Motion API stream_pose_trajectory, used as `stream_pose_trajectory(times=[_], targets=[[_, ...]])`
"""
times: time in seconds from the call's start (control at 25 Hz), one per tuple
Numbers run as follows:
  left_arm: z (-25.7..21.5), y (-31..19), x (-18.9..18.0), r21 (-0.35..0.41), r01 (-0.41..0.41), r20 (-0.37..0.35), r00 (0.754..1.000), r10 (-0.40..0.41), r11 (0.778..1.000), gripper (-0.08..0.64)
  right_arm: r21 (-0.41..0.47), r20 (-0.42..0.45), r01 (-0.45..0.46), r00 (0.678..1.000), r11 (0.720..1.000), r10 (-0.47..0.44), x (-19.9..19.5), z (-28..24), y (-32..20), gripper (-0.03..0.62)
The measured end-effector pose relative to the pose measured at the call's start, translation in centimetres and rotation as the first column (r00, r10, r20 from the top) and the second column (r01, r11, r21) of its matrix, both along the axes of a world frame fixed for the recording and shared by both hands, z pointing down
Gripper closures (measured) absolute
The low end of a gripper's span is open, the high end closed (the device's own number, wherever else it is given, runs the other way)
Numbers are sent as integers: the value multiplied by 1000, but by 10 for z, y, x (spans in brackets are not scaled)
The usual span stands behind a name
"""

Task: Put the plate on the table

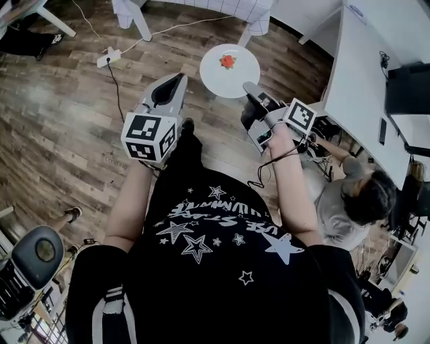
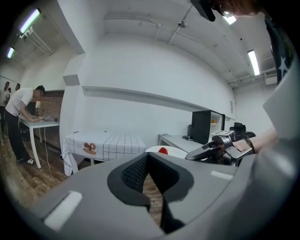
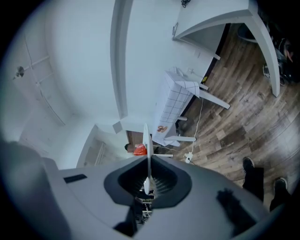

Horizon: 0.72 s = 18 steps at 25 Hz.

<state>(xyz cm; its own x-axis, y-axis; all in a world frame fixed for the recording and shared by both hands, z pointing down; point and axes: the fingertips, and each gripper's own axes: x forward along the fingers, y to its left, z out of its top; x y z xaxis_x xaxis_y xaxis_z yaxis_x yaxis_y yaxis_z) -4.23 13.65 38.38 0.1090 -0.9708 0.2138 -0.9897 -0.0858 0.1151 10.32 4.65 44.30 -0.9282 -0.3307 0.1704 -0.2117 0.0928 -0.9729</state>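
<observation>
A white plate (image 1: 228, 70) carrying a small red food piece (image 1: 228, 61) hangs level above the wooden floor. My right gripper (image 1: 250, 87) is shut on its near rim. In the right gripper view the plate (image 3: 146, 145) shows edge-on between the pads, with the red piece (image 3: 139, 150) to its left. My left gripper (image 1: 178, 78) is held beside the plate on the left, jaws together and holding nothing. The left gripper view looks past its shut tips (image 2: 147, 157) at the plate (image 2: 168, 151) and the right gripper (image 2: 211, 147). Ahead stands a table with a checked cloth (image 1: 252, 10).
The cloth-covered table (image 2: 103, 143) stands by the white wall. A long white desk (image 1: 356, 74) with a monitor runs along the right, with a seated person (image 1: 356, 195) near it. A power strip (image 1: 107, 58) and cable lie on the floor. A chair (image 1: 33, 259) is at lower left.
</observation>
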Motion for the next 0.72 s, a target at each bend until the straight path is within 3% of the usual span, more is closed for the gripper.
stream_pose_trajectory(times=[0.72], targets=[[11,-136,-99,-54,-134,-28,991,133,989,551,-20,1,-152,988,988,152,-90,-16,-145,569]])
